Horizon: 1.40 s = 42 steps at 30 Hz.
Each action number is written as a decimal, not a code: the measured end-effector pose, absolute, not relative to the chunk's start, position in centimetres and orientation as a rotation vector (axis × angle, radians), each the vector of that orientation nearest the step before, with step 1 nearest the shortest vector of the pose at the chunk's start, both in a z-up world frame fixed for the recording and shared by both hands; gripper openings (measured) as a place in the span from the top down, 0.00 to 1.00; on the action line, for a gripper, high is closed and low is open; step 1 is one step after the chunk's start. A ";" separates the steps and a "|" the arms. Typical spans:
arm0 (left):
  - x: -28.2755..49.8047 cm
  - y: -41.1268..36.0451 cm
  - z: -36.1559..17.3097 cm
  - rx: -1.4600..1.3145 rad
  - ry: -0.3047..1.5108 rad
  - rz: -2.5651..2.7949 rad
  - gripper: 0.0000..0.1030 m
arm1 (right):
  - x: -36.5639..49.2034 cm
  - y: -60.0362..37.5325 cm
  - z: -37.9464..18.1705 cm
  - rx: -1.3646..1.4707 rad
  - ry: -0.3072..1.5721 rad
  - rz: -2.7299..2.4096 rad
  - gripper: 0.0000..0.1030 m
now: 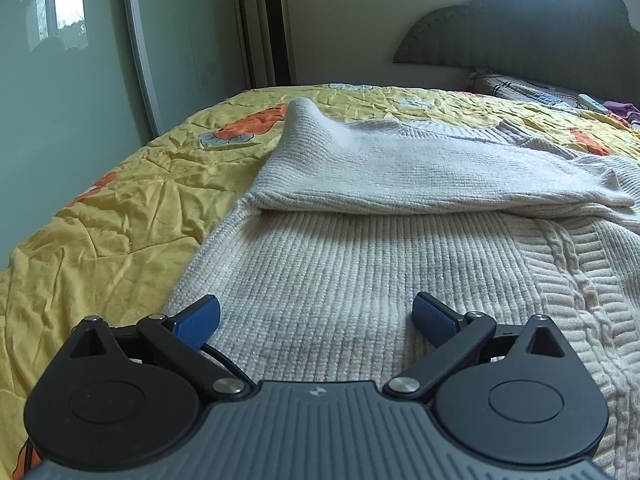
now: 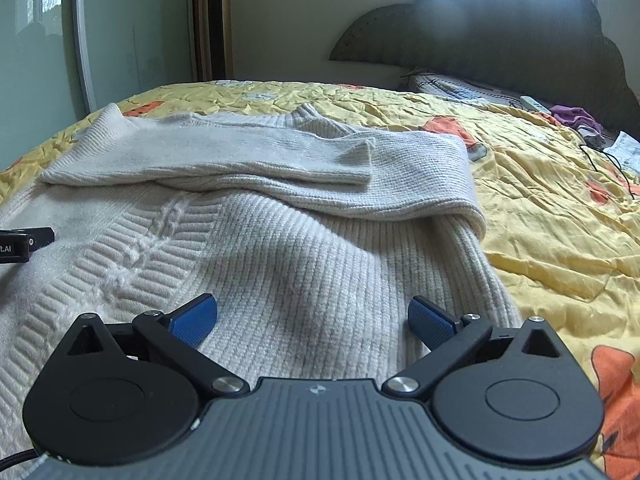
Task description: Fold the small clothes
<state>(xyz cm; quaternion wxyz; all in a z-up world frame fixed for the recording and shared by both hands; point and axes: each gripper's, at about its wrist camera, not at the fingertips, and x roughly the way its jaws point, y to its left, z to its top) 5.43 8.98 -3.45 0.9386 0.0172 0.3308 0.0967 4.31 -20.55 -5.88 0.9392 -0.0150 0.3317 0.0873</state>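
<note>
sweater: a cream knit sweater (image 1: 360, 280) lies flat on the bed, its near hem towards both cameras, a cable pattern running up the front.
sleeves: both sleeves are folded across the chest; the left sleeve (image 1: 400, 172) lies on top, the right sleeve (image 2: 420, 184) beneath it.
left gripper: the left gripper (image 1: 316, 316) sits low over the hem on the sweater's left side, jaws spread wide, holding nothing.
right gripper: the right gripper (image 2: 312, 316) sits low over the hem on the right side, jaws also spread wide and empty.
step, as judged: likely about to pinch the hem corners and fold the body up over the sleeves.
risk: the thick knit may be caught in one layer only, so the fold drags or sags; an uneven lift could slide the stacked sleeves out of place.
bedding: a wrinkled yellow quilt (image 2: 540, 220) with orange flowers lies under everything.
beyond: a dark headboard (image 2: 500, 32), a purple cloth (image 2: 572, 114) near it.
</note>
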 end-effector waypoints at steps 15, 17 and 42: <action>-0.8 9.5 -1.9 0.011 0.703 0.082 0.00 | -0.3 -21.4 -5.5 -0.025 0.692 0.264 0.00; -1.7 9.7 -1.9 0.027 0.707 0.089 0.00 | -1.0 -21.4 -5.4 -0.035 0.685 0.283 0.00; -4.1 8.6 -1.9 0.169 0.690 0.172 0.00 | -4.1 -21.7 -5.0 -0.044 0.652 0.335 0.00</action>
